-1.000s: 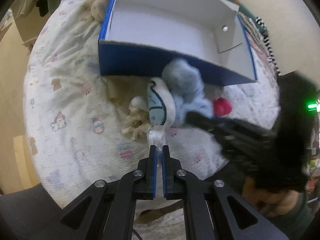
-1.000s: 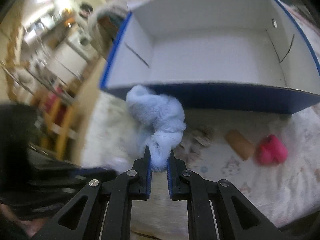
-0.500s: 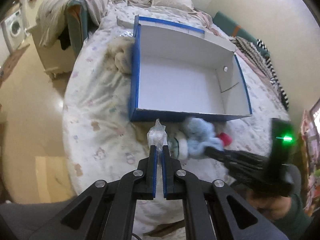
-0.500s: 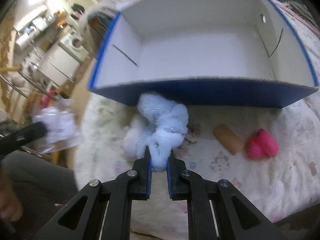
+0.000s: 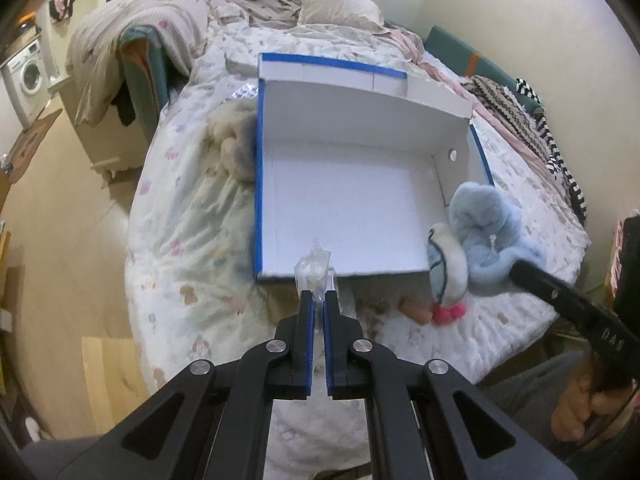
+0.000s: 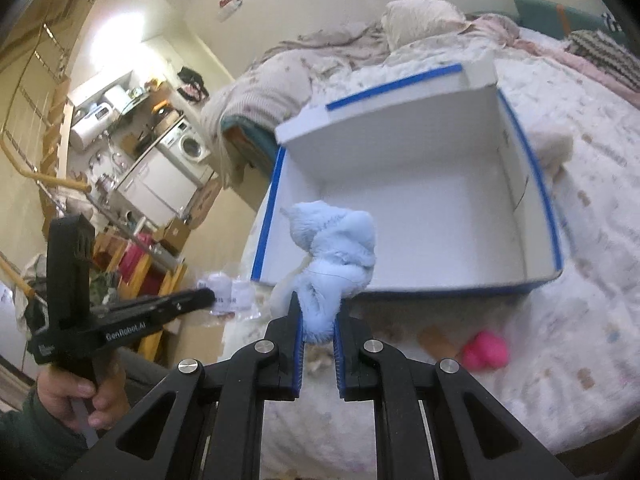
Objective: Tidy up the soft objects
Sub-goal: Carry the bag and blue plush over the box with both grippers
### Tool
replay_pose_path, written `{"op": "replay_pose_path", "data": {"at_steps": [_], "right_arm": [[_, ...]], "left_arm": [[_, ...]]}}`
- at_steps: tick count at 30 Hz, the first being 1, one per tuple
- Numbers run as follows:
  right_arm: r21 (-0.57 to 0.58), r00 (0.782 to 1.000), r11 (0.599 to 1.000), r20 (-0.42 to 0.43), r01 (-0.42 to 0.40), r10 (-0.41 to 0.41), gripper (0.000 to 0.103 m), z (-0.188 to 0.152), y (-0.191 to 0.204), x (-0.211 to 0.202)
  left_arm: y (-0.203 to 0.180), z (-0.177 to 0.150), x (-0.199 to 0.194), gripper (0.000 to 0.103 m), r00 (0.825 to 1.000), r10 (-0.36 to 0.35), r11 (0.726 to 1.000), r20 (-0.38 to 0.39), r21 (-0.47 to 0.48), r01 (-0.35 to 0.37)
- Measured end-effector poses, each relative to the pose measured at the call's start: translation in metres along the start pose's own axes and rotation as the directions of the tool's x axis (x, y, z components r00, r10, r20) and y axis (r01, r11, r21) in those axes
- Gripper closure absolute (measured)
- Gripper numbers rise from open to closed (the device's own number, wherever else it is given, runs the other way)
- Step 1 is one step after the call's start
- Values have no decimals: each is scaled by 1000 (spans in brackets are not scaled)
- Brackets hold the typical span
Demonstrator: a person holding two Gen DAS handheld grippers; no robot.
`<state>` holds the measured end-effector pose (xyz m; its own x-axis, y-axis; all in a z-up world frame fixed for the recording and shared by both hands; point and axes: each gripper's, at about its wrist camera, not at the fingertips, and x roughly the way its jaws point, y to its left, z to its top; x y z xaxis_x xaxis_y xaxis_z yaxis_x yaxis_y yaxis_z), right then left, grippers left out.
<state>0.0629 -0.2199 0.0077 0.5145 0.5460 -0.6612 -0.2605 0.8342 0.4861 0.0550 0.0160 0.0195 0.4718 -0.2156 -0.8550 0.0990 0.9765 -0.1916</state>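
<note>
My left gripper [image 5: 317, 298] is shut on a clear plastic packet [image 5: 314, 268], held above the near wall of the blue and white box [image 5: 280, 276]. That packet [image 6: 228, 294] shows white at the left gripper's tip in the right wrist view. My right gripper [image 6: 318, 312] is shut on a fluffy light-blue plush [image 6: 334, 248], lifted in front of the box [image 6: 440, 290]. From the left wrist the same plush [image 5: 480, 236] hangs at the box's right corner, with a white part below it. The box interior is bare and white.
A pink soft toy [image 6: 484, 350] and a tan piece [image 6: 436, 338] lie on the patterned bedspread [image 5: 180, 240] before the box. A cream plush [image 5: 236, 140] rests against the box's left wall. Rumpled blankets and a pillow [image 5: 340, 8] are behind. Floor and a washing machine [image 5: 30, 76] lie left.
Both grippers have risen and pulled back with their loads, so the whole box now shows from above. The blue plush has left the bedspread and hangs by the box's rim.
</note>
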Motion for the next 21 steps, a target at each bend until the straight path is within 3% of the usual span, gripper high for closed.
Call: {"op": "replay_pose_path", "data": {"at_steps": [12, 21], "right_arm": [[48, 996, 997, 70, 57, -60, 89, 61, -38, 10], [117, 996, 990, 21, 80, -83, 89, 67, -76, 53]], "left_arm": [[-26, 69, 35, 99, 999, 47, 997, 26, 64, -48], [-35, 79, 87, 99, 997, 72, 994, 19, 75, -73]]}}
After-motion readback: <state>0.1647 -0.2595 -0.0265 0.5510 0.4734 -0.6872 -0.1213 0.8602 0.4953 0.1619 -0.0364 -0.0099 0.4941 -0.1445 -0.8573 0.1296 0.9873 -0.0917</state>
